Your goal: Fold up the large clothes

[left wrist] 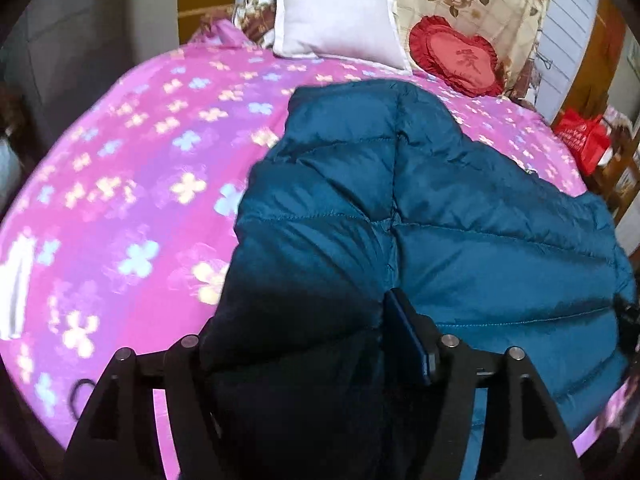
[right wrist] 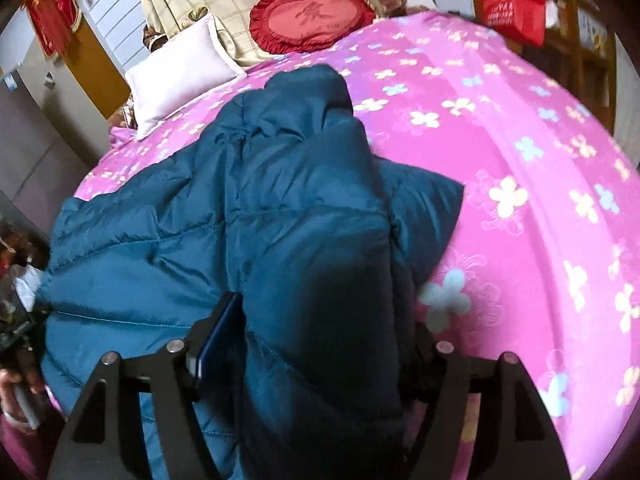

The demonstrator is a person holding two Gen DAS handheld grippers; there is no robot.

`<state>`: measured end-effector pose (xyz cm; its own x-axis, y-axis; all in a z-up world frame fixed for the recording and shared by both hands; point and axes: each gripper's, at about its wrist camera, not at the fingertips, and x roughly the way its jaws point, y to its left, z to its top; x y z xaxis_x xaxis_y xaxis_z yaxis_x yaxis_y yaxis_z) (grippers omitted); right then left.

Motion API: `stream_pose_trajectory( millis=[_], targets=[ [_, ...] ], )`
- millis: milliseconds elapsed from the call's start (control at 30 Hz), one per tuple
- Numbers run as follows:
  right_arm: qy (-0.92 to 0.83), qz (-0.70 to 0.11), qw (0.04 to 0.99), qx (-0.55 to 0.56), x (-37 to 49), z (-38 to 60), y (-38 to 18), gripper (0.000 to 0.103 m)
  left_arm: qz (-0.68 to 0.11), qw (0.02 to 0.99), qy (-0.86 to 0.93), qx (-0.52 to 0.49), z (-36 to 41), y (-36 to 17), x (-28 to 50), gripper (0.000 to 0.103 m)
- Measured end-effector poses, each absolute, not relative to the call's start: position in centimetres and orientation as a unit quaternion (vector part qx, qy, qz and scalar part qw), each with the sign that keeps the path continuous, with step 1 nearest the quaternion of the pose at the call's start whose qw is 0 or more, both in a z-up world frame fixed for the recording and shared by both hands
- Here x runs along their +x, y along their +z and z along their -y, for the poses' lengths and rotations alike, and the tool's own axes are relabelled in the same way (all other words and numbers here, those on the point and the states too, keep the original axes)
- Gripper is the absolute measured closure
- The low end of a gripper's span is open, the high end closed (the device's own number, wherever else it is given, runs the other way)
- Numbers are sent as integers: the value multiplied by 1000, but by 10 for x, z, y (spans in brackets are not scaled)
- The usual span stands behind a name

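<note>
Teal puffer jacket (left wrist: 460,216) lies on the pink flowered bedspread (left wrist: 132,184), toward the near edge, collar end pointing at the white pillow (left wrist: 340,24) and red heart cushion (left wrist: 456,56). Both side panels are turned in over the middle, so it reads as a long strip; my guess is a lengthwise fold is in hand, cross fold still to come.

Left gripper (left wrist: 304,364): jaws spread wide, thick fold of jacket sitting between them. Pads don't look pressed into it, so I judge it released, not clamped.

Right gripper (right wrist: 316,360): same picture on the jacket's other side, jaws apart around a bulky fold, no visible squeeze.

Both tools point steeply down at the near hem, side by side, one per edge. That pose suits laying each flap flat. The puffy fill may spring the flaps open.
</note>
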<state>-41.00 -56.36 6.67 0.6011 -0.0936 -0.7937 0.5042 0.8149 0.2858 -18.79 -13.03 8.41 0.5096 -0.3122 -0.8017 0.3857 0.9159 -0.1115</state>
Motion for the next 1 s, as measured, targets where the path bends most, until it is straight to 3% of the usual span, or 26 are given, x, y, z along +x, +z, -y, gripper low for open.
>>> stream_pose_trajectory(
  millis=[200, 333, 600, 833, 1000],
  targets=[
    [-213, -395, 865, 222, -436, 545, 102, 26, -398, 902, -164, 40, 114, 112, -220, 53],
    [-220, -370, 881, 197, -448, 529, 128, 13, -356, 919, -160, 50, 113, 131, -243, 53],
    [-184, -342, 907, 161, -450, 473, 155, 12, -320, 928, -173, 84, 139, 144, -281, 53],
    [-155, -343, 919, 114, -435, 416, 147, 12, -315, 928, -181, 86, 159, 142, -303, 53],
    [-147, -336, 925, 101, -428, 391, 144, 3, -313, 927, -182, 95, 165, 141, -311, 53]
  ],
)
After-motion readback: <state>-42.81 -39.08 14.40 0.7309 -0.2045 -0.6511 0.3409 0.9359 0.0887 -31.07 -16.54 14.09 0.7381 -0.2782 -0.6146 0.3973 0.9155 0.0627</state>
